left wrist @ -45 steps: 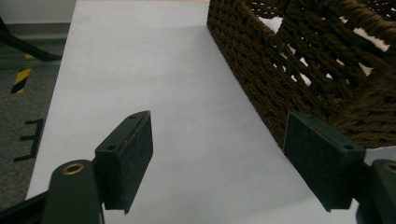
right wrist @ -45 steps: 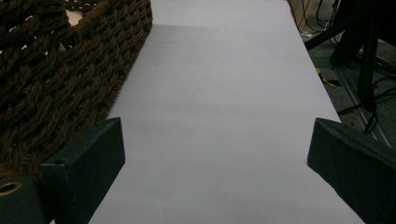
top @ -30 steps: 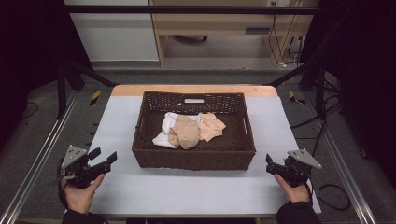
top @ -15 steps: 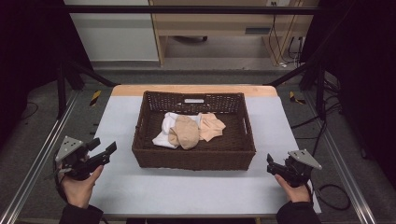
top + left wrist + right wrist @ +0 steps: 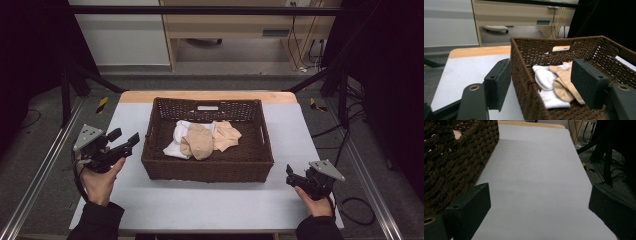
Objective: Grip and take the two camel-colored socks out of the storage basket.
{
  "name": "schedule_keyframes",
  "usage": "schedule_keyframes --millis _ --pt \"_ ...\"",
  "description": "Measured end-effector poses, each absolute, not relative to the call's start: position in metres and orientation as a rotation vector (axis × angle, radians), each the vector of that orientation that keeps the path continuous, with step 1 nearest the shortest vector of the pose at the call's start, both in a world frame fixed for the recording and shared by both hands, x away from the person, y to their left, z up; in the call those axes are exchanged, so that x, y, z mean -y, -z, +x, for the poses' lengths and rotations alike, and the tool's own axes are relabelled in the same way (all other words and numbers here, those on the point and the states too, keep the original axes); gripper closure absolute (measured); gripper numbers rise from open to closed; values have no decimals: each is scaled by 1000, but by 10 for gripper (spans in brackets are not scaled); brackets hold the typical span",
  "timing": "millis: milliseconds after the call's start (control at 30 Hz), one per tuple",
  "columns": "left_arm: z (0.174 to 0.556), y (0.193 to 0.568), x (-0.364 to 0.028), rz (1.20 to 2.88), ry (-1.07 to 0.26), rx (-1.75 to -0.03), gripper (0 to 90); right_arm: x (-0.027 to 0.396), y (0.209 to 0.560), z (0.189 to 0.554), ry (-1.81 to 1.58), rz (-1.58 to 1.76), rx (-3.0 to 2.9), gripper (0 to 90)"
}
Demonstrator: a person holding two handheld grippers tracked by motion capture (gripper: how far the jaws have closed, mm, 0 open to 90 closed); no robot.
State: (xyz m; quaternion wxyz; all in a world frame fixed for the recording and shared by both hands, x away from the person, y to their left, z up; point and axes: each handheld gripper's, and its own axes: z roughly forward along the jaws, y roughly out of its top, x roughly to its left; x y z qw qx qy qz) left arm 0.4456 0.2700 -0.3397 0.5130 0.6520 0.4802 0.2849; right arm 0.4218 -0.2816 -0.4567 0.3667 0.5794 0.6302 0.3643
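No handling is evident: the white and beige socks (image 5: 202,140) lie heaped in the brown wicker basket (image 5: 207,170) at mid-table, while the left gripper (image 5: 125,142), raised beside its left wall, and the right gripper (image 5: 290,175), near its right corner, both stand wide and empty.

High view looks down; both gripper views sit low, sharing the basket (image 5: 207,170).
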Motion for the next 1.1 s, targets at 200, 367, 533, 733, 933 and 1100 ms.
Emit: schedule_keyframes --millis 200,367,533,733,933,1100 --pt "456 331 -256 1573 -671 -1135 337 281 456 422 -947 1486 -1614 43" --pt "465 325 -248 1548 -663 -1127 356 282 455 422 -948 1483 -1609 43" --pt "479 323 -234 1570 -674 -1130 359 281 455 423 -950 1480 -1612 43" --pt "496 322 -215 1600 -694 -1117 359 280 454 424 -956 1476 -1606 43" --pt "512 322 -195 1630 -700 -1097 358 281 454 424 -955 1472 -1603 44" --pt "525 321 -178 1655 -709 -1086 358 281 453 424 -958 1473 -1600 44"
